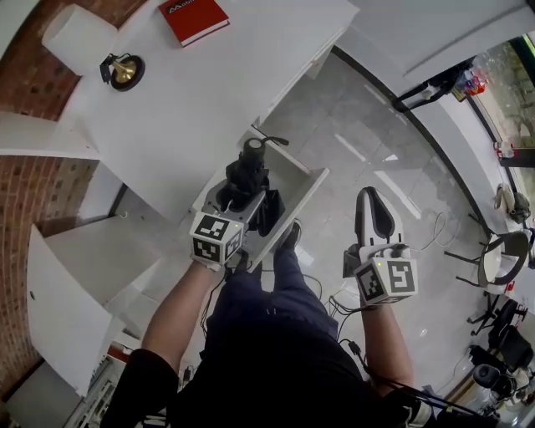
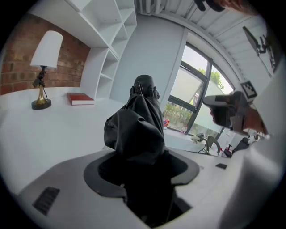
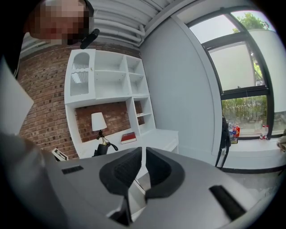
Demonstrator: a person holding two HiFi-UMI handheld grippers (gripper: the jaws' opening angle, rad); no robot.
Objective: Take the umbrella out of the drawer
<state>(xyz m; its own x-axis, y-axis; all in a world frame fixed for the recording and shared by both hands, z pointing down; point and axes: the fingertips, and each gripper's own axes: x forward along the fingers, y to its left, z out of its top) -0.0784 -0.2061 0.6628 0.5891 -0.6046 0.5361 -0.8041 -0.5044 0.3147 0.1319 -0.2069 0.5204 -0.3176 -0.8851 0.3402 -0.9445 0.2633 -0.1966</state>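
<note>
My left gripper (image 1: 241, 203) is shut on a black folded umbrella (image 1: 247, 177), which it holds above the open white drawer (image 1: 306, 194). In the left gripper view the umbrella (image 2: 141, 120) rises from between the jaws of that gripper (image 2: 141, 170), fabric bunched, its cap on top. My right gripper (image 1: 374, 214) hangs over the floor to the right of the drawer, shut with nothing in it. In the right gripper view its pads (image 3: 129, 169) nearly touch, and the umbrella (image 3: 102, 150) shows small at the left.
The drawer juts out from a white desk (image 1: 184, 109) that carries a brass lamp (image 1: 124, 70) and a red book (image 1: 194, 18). White shelves (image 3: 111, 80) stand against a brick wall. Grey tiled floor (image 1: 376, 142) lies to the right, with chairs (image 1: 501, 251) and cables.
</note>
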